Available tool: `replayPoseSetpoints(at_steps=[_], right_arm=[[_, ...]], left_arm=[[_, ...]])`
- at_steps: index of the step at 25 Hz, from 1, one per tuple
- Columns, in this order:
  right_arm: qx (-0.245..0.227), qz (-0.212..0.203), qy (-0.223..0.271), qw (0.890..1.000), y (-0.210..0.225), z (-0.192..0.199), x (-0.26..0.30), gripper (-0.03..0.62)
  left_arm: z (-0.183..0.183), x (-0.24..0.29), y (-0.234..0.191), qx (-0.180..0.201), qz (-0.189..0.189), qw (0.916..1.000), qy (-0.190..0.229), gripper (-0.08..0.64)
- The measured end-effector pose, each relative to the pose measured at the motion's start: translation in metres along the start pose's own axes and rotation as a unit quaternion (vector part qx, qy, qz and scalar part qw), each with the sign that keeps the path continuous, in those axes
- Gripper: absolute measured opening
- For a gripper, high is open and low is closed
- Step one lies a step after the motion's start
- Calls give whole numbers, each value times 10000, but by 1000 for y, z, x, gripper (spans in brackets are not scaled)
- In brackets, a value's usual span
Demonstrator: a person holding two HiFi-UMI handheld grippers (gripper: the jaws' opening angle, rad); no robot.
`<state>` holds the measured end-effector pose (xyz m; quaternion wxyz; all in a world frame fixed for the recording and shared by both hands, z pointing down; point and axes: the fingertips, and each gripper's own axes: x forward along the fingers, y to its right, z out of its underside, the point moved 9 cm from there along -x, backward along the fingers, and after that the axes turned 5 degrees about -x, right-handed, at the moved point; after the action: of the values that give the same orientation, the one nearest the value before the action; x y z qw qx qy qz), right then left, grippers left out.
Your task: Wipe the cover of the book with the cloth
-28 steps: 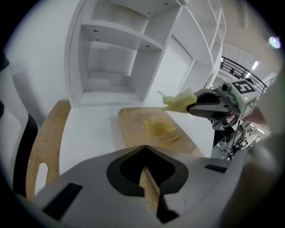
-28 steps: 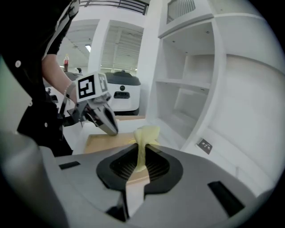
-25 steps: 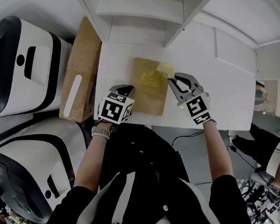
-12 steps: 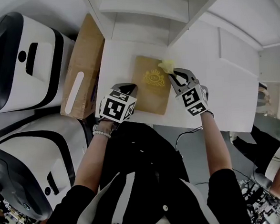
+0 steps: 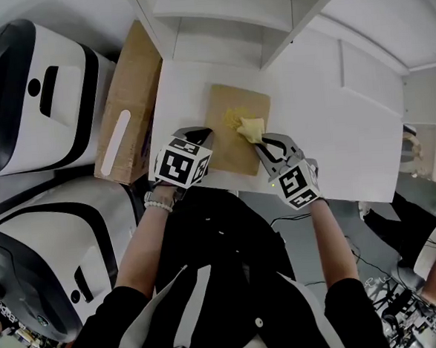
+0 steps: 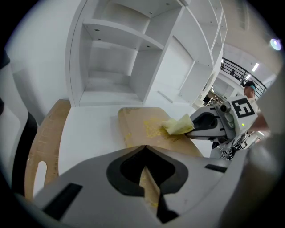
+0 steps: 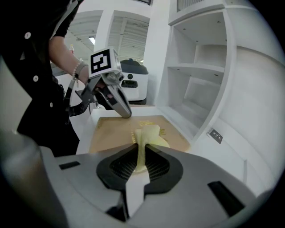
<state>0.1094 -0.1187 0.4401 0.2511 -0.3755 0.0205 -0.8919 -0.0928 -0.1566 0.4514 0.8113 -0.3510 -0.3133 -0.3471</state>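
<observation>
The brown book (image 5: 231,155) lies flat on the white tabletop (image 5: 334,132). The right gripper (image 5: 263,141) has its fingers clamped on the yellow cloth (image 5: 249,128), which rests on the cover. The left gripper (image 5: 200,138), its fingers closed together, bears on the book's near left corner.

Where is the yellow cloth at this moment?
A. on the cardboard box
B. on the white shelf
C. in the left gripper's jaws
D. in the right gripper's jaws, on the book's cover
D: the right gripper is shut on the cloth, which rests on the cover of the book.
</observation>
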Motion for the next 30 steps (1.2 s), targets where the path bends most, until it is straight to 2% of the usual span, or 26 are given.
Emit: replayPoseSetpoints(at_steps=[9,17,20,24,30], right_arm=[[23,-438,-40,9990,-60,1,-21,41],[-49,-780,-75,9969,-85,-6,-37,41],[-8,-719,108,9974,-75,-19,-43,41],[88,-355,483,9982,-41,-43,-39,41],[-554,152,521,9970,18,-67,-2,41]], left_arm=[[1,2,0,37,-8,10000,-21,0],[1,1,0,11,5,10000,3,2],[0,1,-1,-26,48,10000,32,1],[1,-1,-1,-83,60,9999,104,2],[-1,-18,-9,-236,2,9991,349,0]])
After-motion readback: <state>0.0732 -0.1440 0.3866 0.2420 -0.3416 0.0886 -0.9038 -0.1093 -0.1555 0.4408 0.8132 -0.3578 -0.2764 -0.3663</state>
